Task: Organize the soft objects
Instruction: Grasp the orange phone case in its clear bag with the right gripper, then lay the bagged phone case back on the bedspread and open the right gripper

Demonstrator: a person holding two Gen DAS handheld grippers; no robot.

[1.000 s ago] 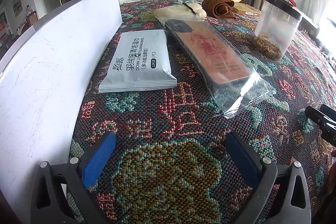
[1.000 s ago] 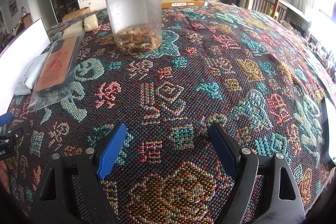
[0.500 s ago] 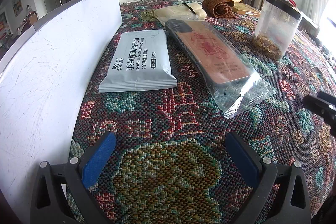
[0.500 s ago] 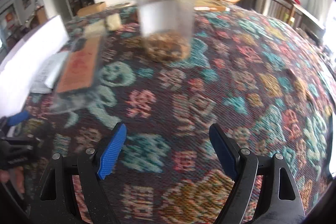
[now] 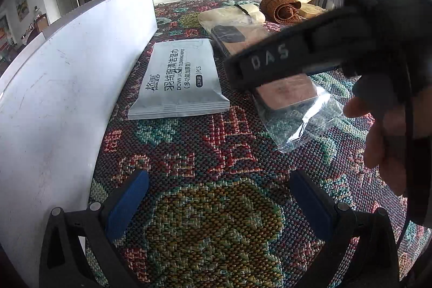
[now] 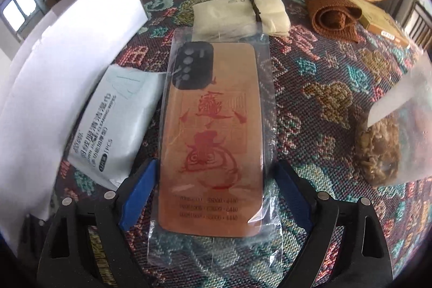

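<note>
Right tongs (image 6: 213, 196) just widened, straddling bagged phone case (image 6: 213, 131), not pinching; wipes pack (image 6: 113, 123) beside. Left tongs (image 5: 216, 199) apart, empty.

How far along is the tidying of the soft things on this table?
Nothing looks sorted yet. The right gripper, open, jaws just widened, straddles the bagged phone case without pressing. Wipes pack, cream pouch, and woven roll lie untouched; left gripper idle.

Right tongs (image 6: 213, 196) angled steeply down, jaws just opening wider — left tongs (image 5: 218, 199) spread, nothing between.
</note>
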